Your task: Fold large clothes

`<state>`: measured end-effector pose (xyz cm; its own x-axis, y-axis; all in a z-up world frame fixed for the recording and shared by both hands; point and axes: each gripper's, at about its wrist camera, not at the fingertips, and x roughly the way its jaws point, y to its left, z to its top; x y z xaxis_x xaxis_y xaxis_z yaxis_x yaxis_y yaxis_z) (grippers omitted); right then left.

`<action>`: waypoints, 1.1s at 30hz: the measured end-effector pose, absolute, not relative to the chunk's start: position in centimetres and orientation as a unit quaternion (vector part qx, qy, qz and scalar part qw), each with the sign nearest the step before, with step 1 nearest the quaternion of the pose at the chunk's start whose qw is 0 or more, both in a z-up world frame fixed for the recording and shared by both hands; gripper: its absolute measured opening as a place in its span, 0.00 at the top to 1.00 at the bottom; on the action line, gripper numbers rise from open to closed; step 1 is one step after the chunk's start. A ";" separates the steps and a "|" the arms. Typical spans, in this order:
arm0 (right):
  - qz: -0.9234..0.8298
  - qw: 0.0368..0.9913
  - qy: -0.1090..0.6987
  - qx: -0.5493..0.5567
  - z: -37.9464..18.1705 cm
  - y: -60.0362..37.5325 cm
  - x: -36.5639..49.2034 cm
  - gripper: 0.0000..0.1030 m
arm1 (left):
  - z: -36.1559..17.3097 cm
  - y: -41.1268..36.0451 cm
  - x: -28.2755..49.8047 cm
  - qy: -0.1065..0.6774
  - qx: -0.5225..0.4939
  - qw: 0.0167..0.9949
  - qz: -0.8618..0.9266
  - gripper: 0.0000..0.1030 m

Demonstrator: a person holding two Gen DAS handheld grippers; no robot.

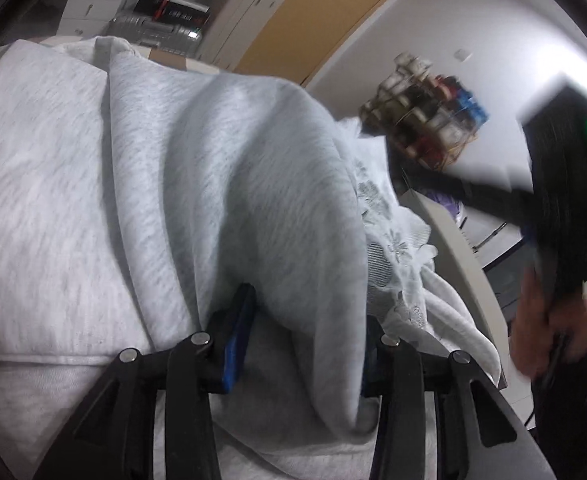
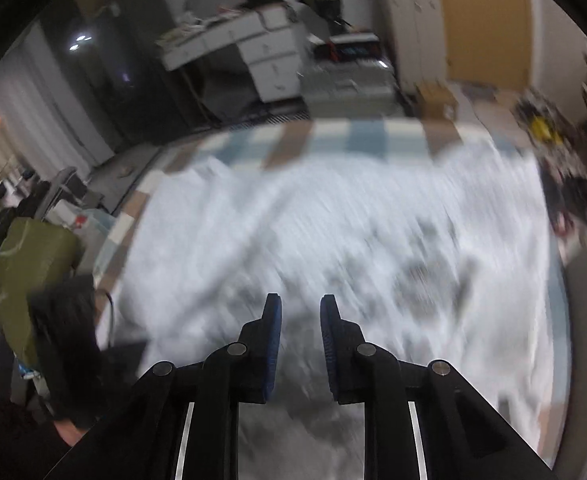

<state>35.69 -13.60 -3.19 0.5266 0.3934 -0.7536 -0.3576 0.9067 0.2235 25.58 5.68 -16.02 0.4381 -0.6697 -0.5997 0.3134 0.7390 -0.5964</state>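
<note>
- Grey marl knit, soft and thick, filled the left wrist view: the garment (image 1: 221, 184) lay in rounded folds, with one fat fold rising between the fingers of the left gripper (image 1: 301, 340).
- The left jaws were clamped on that fold; a blue pad (image 1: 237, 344) showed on one side, the other pad was buried under cloth.
- Thin white lace (image 1: 397, 248) with a flower pattern lay crumpled against the grey knit's right edge.
- A hand (image 1: 549, 328) gripped a dark, smeared shape at the right edge of that view; its outline was hard to make out.
- In the right wrist view the right gripper (image 2: 300, 320) hung over the cloth with its blue-padded fingers slightly apart and nothing between them.
- The garment (image 2: 333, 232) spread pale and streaked below it on a checked sheet (image 2: 365, 136); motion blur hid its weave and edges.
- An olive bag (image 2: 33, 272) sat at the left, partly cut off.
</note>
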 end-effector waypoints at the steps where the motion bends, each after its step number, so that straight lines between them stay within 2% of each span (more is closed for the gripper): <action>1: 0.217 0.875 0.434 0.005 -2.8 -12.4 36.7 0.80 | -16.1 6.3 25.4 0.437 -0.211 0.821 -0.300 0.66; 5: 0.195 0.853 0.479 -0.071 -6.3 -7.9 41.5 0.85 | -16.6 8.0 24.9 0.432 -0.240 0.813 -0.308 0.66; 7: 0.164 0.812 0.548 -0.112 -10.6 -6.6 43.5 0.86 | -16.9 8.7 24.8 0.431 -0.253 0.809 -0.310 0.65; 13: 0.196 0.838 0.502 -0.085 -8.9 -10.1 40.1 0.89 | -17.5 10.3 24.3 0.432 -0.272 0.799 -0.319 0.65; 16: 0.184 0.860 0.471 -0.067 -8.0 -13.5 36.9 0.84 | -17.5 9.8 24.4 0.432 -0.272 0.799 -0.318 0.65; 20: 0.159 0.824 0.541 -0.045 -14.3 -16.4 34.1 0.83 | -17.2 8.7 25.2 0.433 -0.274 0.798 -0.318 0.66; 21: 0.168 0.842 0.512 -0.037 -14.8 -16.8 33.0 0.84 | -17.3 8.8 25.1 0.433 -0.274 0.798 -0.318 0.66; 23: 0.171 0.841 0.511 -0.041 -15.1 -16.8 32.0 0.84 | -17.2 8.9 25.2 0.433 -0.276 0.797 -0.319 0.66; 26: 0.215 0.841 0.496 0.018 -13.4 -16.8 30.0 0.86 | -17.2 9.0 25.6 0.433 -0.284 0.793 -0.320 0.65; 28: 0.250 0.849 0.466 0.013 -12.4 -16.1 27.4 0.83 | -17.2 9.1 25.6 0.433 -0.285 0.793 -0.321 0.66; 30: 0.274 0.839 0.470 0.017 -13.4 -15.0 26.0 0.85 | -17.2 9.1 25.5 0.433 -0.282 0.794 -0.320 0.65; 32: 0.250 0.830 0.498 -0.005 -16.6 -13.3 25.5 0.85 | -17.1 9.0 25.4 0.432 -0.279 0.796 -0.319 0.65; 33: 0.241 0.843 0.481 0.009 -18.3 -13.3 25.4 0.87 | -17.1 9.0 25.3 0.431 -0.276 0.798 -0.317 0.66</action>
<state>25.35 -13.26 -18.31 0.4221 0.4148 -0.8061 -0.3977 0.8838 0.2465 25.35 9.01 -17.08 0.4265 -0.7447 -0.5133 0.2675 0.6460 -0.7149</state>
